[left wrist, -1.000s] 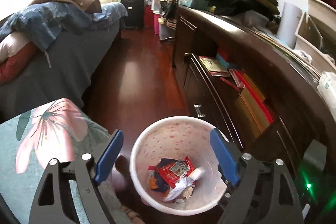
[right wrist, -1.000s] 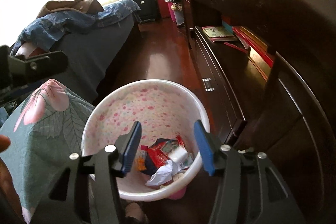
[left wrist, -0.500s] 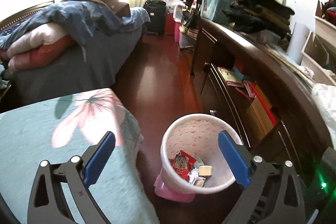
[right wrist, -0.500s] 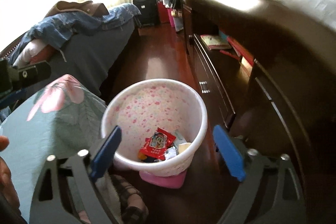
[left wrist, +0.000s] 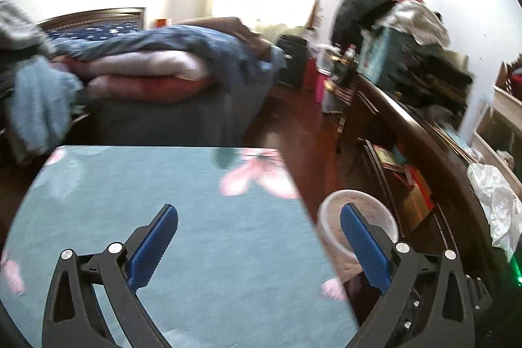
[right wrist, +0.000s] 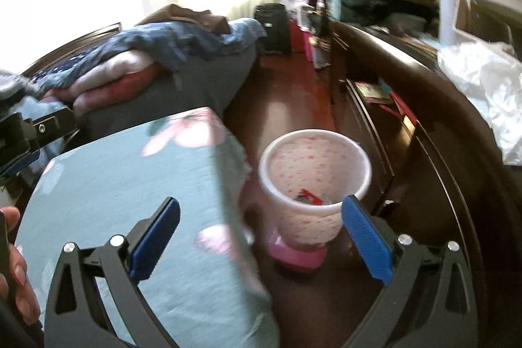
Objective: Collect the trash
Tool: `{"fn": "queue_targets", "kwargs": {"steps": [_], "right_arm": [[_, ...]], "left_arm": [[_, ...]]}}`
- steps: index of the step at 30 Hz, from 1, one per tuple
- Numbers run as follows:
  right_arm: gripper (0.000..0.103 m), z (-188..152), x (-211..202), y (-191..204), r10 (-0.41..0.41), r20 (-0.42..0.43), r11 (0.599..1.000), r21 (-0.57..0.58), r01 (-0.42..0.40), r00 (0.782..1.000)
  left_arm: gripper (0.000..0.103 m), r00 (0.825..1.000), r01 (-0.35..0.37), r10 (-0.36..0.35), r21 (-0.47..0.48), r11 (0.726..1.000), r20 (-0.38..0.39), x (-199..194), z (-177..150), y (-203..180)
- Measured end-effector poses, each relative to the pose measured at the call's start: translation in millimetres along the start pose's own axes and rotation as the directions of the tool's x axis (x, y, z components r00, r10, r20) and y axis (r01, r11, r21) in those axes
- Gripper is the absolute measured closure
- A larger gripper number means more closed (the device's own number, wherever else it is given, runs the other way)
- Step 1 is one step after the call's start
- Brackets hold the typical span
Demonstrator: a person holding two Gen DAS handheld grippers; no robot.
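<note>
The bin (right wrist: 314,181), a white one with pink specks on a pink foot, stood on the dark floor between the teal-covered table (right wrist: 130,185) and the long dark cabinet (right wrist: 434,126). In the right wrist view it lay ahead of and below the right gripper (right wrist: 261,237), a little to the right of the centre line, its mouth facing up. That gripper's jaws were opening, nearly at full spread, with nothing between the blue pads; only the bin and table edge showed through the gap.

The left gripper (left wrist: 259,245) was released too, jaws wide and empty. It pointed over the table, with the bin (left wrist: 357,224) off to its right, partly hidden behind the right finger. The right hand looked the nearer of the two to the bin.

Inside the bin, a red wrapper (right wrist: 310,197) and some darker scraps lay at the bottom; the rest was hidden by the rim.

Beyond the bin, on the cabinet top, sat a crumpled white plastic bag (right wrist: 483,87), to the right of both grippers. Whether it counted as trash could not be told; if so, the right hand seemed better placed for it. The tabletop beside the bin showed no loose litter, though blur softened it.
</note>
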State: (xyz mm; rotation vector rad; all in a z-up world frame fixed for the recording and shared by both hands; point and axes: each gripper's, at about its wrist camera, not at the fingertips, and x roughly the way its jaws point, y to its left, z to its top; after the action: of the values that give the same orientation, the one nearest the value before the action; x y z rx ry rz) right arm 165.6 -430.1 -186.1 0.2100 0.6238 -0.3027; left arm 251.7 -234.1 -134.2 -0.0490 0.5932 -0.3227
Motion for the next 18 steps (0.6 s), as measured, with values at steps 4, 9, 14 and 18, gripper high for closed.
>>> {"fn": "queue_targets", "kwargs": {"steps": [4, 9, 14, 18], "right_arm": [[0.004, -14, -38, 40, 0.068, 0.010, 0.997, -0.035, -0.067, 0.998], [0.004, -30, -80, 82, 0.151, 0.023, 0.984, -0.096, -0.148, 0.988], [0.004, -41, -122, 117, 0.188, 0.079, 0.970, -0.170, -0.173, 0.979], [0.004, -50, -152, 137, 0.243, 0.112, 0.953, -0.212, -0.216, 0.963]], "left_arm": [[0.004, 0.998, -0.062, 0.063, -0.038, 0.997, 0.031, -44, -8, 36], [0.004, 0.992, -0.115, 0.119, -0.078, 0.990, 0.052, -93, -25, 74], [0.004, 0.979, -0.171, 0.182, -0.109, 0.979, 0.096, -143, -39, 103], [0.004, 0.962, -0.211, 0.228, -0.124, 0.970, 0.150, -180, -46, 120]]}}
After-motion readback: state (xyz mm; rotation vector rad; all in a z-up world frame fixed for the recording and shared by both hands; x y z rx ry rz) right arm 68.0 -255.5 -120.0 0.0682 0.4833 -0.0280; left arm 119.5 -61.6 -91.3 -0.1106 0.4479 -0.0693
